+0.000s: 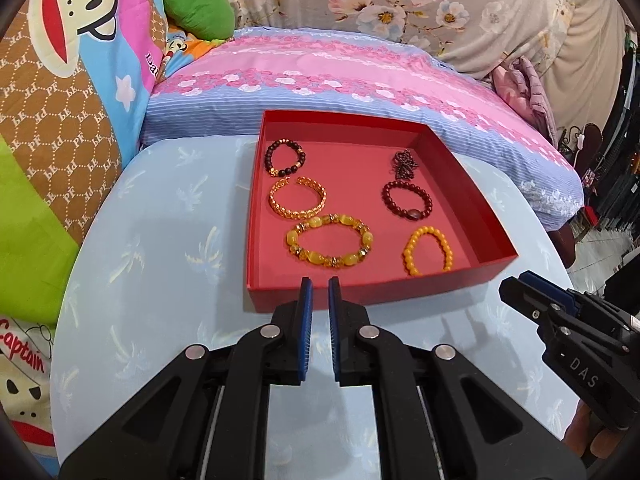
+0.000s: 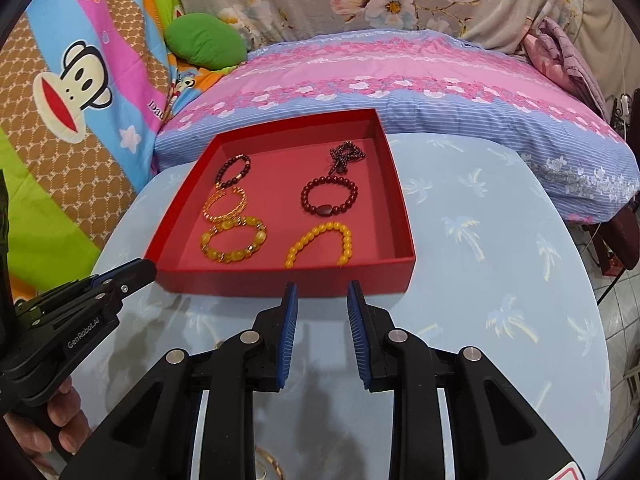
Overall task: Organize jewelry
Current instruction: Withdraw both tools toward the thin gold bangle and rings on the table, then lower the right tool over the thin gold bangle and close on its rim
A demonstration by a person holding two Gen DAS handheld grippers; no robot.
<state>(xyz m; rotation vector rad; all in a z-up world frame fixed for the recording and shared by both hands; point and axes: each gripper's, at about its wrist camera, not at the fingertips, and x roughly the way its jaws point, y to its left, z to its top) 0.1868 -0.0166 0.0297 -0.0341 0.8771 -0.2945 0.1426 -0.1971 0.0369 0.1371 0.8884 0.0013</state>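
A shallow red box (image 1: 360, 300) stands on the round table and holds several pieces. Down its left side lie a dark bead bracelet (image 1: 269, 156), a gold cuff (image 1: 296, 213) and a chunky yellow bead bracelet (image 1: 294, 238). Down its right side lie a dark chain (image 1: 404, 160), a dark red bead bracelet (image 1: 412, 213) and an orange bead bracelet (image 1: 409, 254). My left gripper (image 1: 320, 280) hangs shut and empty over the box's front wall. My right gripper (image 2: 322, 284) is open and empty, just short of the box (image 2: 240, 280). A gold-coloured piece (image 2: 272, 462) shows on the table under it, mostly hidden.
The table (image 1: 160, 240) wears a light-blue palm-print cloth. A pink and blue pillow (image 1: 360, 68) presses against its far edge. A cartoon blanket (image 1: 60, 100) and a green cushion (image 1: 198, 10) lie to the left. A hand (image 2: 60, 412) grips the left gripper's handle. Tiled floor (image 2: 620, 340) shows at right.
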